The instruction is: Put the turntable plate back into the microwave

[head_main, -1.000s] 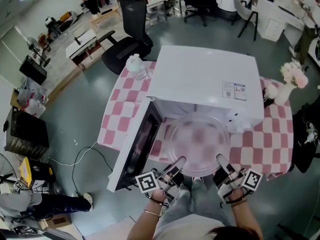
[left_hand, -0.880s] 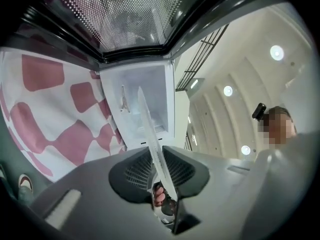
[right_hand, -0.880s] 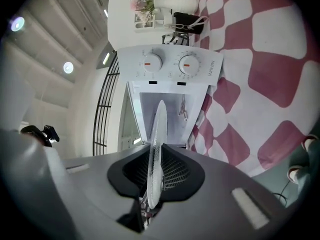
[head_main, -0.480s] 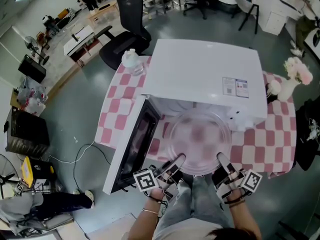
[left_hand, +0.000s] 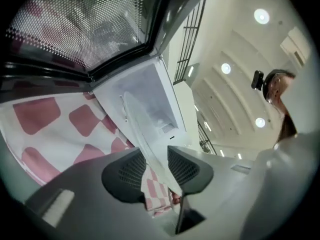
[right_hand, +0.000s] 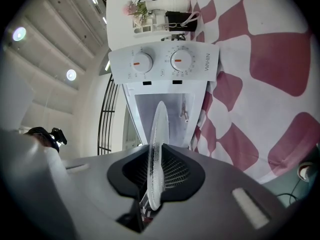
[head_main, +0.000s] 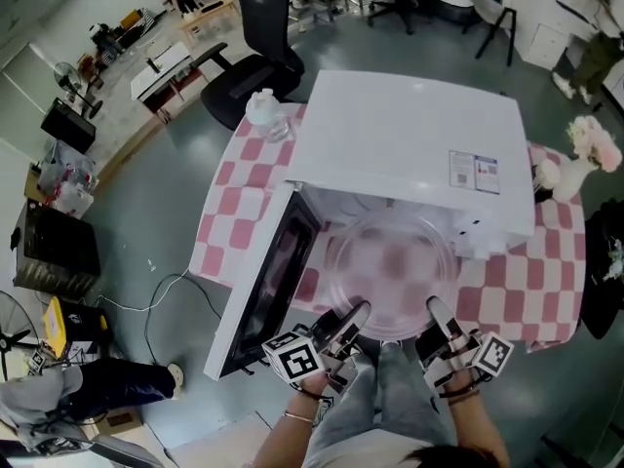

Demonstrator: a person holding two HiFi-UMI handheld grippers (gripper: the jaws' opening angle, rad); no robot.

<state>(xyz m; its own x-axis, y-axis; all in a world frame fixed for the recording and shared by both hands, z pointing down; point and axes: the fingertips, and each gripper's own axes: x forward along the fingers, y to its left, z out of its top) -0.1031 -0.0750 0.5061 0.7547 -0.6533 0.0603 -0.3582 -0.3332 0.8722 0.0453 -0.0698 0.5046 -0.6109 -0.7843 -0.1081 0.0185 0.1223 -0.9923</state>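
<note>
My left gripper (head_main: 349,315) is opening its jaws, the plate (head_main: 395,261) between them, while my right gripper (head_main: 438,312) is clamping its rim; the plate is sitting partly inside the open microwave (head_main: 409,144).

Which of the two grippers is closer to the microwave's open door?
Left. The left gripper, jaws opening around the rim of the glass plate, sits just beside the door; the right gripper holds the plate's far side.
</note>
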